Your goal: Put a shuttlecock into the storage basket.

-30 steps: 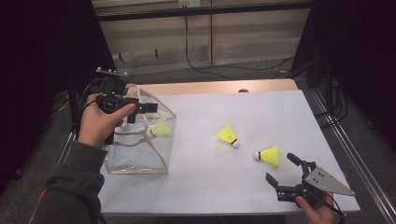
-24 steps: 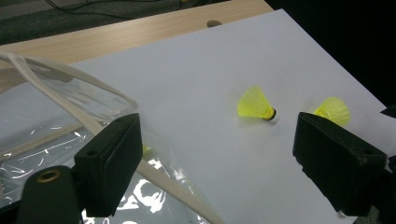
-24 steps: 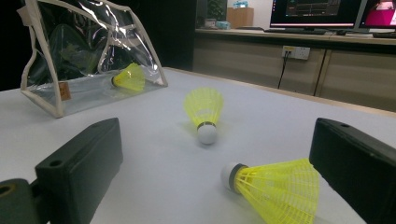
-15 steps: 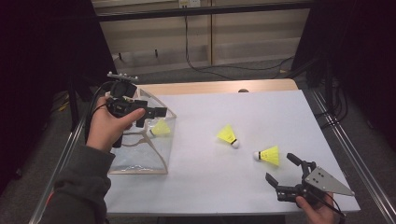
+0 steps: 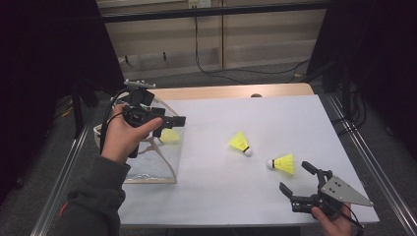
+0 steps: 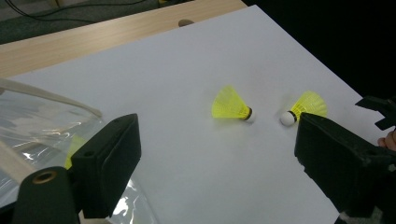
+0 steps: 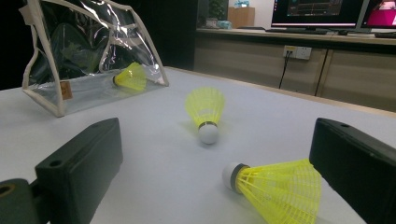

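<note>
Left gripper (image 5: 173, 121) hovering over the clear pouch (image 5: 152, 164), fingers wide, empty; right gripper (image 5: 298, 183) resting open beside a yellow shuttlecock (image 5: 282, 163) on the counter (image 5: 275, 118)

We get bright, even light from overhead on the white table (image 5: 295, 128), while everything around it drops off into near black. Shadows under the yellow shuttlecocks (image 7: 205, 112) are short and soft. The clear plastic pouch (image 7: 88, 60) throws white glare streaks. In both gripper views the black jaws up close look soft and out of focus, and the monitors (image 7: 317, 11) at the back look blown out.
</note>
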A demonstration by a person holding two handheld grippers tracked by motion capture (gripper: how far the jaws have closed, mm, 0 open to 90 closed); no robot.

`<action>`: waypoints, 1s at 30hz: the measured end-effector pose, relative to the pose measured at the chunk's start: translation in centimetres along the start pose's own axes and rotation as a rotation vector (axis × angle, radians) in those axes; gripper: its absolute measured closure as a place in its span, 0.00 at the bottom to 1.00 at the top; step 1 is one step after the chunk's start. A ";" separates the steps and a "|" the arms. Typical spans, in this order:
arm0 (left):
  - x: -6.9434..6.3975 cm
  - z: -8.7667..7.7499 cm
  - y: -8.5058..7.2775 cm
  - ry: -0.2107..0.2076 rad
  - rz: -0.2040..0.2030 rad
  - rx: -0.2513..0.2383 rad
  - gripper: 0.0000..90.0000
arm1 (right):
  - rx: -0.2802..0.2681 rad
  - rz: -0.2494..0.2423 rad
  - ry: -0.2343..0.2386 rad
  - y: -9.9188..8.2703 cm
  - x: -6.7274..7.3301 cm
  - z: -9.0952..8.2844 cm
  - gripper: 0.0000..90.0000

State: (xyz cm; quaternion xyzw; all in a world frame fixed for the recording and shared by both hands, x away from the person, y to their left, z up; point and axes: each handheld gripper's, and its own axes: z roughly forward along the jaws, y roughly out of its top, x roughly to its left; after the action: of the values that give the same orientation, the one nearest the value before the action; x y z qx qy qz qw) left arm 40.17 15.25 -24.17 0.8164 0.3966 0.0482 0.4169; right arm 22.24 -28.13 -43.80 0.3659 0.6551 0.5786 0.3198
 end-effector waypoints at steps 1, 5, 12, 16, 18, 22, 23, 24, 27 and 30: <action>0.0 0.1 0.0 0.000 0.002 0.002 0.16 | 0.001 -0.002 -0.002 0.0 0.0 0.0 0.03; -0.1 0.3 -0.2 -0.005 0.002 -0.005 0.16 | -0.003 0.004 -0.002 0.0 -0.1 0.0 0.03; -0.5 0.9 -0.5 -0.024 0.003 -0.011 0.16 | 0.004 0.005 0.002 0.0 0.0 0.0 0.03; -0.9 1.2 -0.6 -0.034 0.017 -0.012 0.16 | 0.002 0.006 0.004 0.0 0.0 0.1 0.03; -1.0 1.3 -0.6 -0.036 0.019 -0.017 0.16 | 0.002 0.008 0.003 0.0 0.0 0.1 0.03; -1.3 1.7 -0.8 -0.046 0.025 -0.009 0.16 | 0.003 0.008 0.002 0.0 -0.1 0.1 0.03; -1.4 1.9 -0.9 -0.051 0.030 -0.014 0.15 | 0.004 0.008 0.002 0.0 -0.1 0.1 0.03; -1.4 2.0 -1.0 -0.055 0.032 -0.013 0.15 | 0.005 0.009 0.002 0.0 -0.1 0.1 0.03; -1.9 2.5 -1.2 -0.067 0.048 -0.018 0.15 | 0.006 0.011 0.004 0.0 -0.1 0.1 0.03; -2.3 2.9 -1.4 -0.074 0.055 -0.026 0.15 | 0.005 0.008 0.005 0.1 0.0 0.2 0.03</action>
State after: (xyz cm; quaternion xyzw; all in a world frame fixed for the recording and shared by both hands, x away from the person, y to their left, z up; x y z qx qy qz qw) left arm 38.94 12.29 -26.44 0.8226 0.3579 0.0346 0.4405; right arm 22.44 -28.03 -43.75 0.3680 0.6557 0.5792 0.3150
